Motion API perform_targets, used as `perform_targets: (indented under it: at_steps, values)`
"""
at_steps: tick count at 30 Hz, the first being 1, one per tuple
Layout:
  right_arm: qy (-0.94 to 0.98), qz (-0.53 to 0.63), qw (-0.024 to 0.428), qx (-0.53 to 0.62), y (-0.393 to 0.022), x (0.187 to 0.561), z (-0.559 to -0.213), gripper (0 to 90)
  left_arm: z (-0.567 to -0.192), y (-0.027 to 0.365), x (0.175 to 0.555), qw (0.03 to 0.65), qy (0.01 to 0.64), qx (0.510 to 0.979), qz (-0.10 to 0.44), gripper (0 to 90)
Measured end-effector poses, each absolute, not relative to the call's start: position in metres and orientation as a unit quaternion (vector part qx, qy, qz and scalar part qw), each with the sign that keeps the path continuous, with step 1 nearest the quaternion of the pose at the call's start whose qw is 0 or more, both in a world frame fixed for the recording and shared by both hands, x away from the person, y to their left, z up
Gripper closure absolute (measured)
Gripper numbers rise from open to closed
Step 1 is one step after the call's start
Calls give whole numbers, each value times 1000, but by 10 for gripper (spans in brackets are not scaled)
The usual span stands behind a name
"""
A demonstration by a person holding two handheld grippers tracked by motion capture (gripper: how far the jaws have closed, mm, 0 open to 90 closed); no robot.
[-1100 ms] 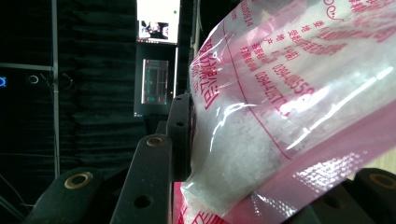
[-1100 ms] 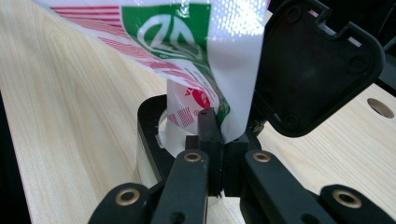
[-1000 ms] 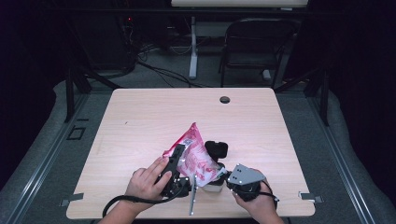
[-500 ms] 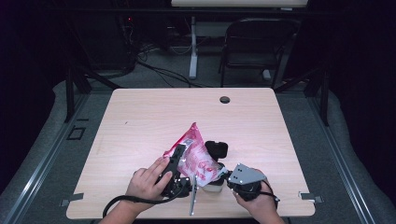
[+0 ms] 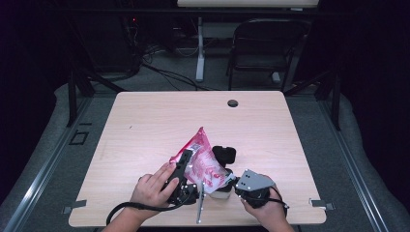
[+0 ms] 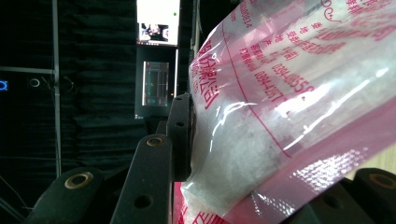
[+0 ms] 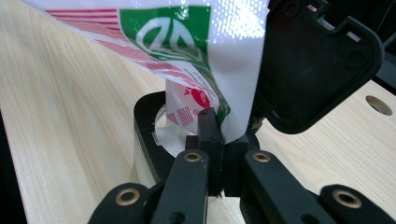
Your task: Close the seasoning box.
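**Bag tilted over open jar, both grippers clamped**

Left gripper (image 5: 186, 166): held low near the front edge of the table (image 5: 145, 125), jaws pointing away from the person and up. Clamped on the pink-and-clear bag (image 5: 203, 159), which it holds tilted, one corner up and the lower end toward the right gripper. In the left gripper view, the bag (image 6: 289, 102) sits between the jaws, the left jaw's pad pressed flat against its side. White granular contents are visible through the clear film, settled toward the low end. Red print on the film, unreadable from here.

Right gripper (image 5: 237, 182): just right of the bag's low end, jaws pointing toward the left gripper. In the right gripper view the jaws are pinched together on the black rim of a small clear jar (image 7: 154, 135), at the near side of its mouth. The bag's lower end (image 7: 201, 56), here white with a green mark and red stripes, hangs straight into the jar's opening, just beyond the jaw tips. A black hinged lid (image 7: 317, 65) stands open, to the right of the bag and above the jaws.

Jar stands on the table, between the two grippers. Cable from the left gripper loops back along the table's front edge.
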State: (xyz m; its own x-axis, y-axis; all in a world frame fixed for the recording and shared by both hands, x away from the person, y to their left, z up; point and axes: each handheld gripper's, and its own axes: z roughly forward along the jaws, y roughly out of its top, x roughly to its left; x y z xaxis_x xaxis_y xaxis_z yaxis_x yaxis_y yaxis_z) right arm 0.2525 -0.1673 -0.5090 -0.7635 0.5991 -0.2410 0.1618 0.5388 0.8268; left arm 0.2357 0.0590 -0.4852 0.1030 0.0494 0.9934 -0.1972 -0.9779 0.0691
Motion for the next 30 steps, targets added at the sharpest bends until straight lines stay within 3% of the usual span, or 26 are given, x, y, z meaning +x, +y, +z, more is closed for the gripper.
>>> perform_targets:
  at_steps: [30]
  values:
    - [837, 425, 259, 229, -169, 253, -508, 896, -483, 56, 234, 97, -56, 730, 674, 711]
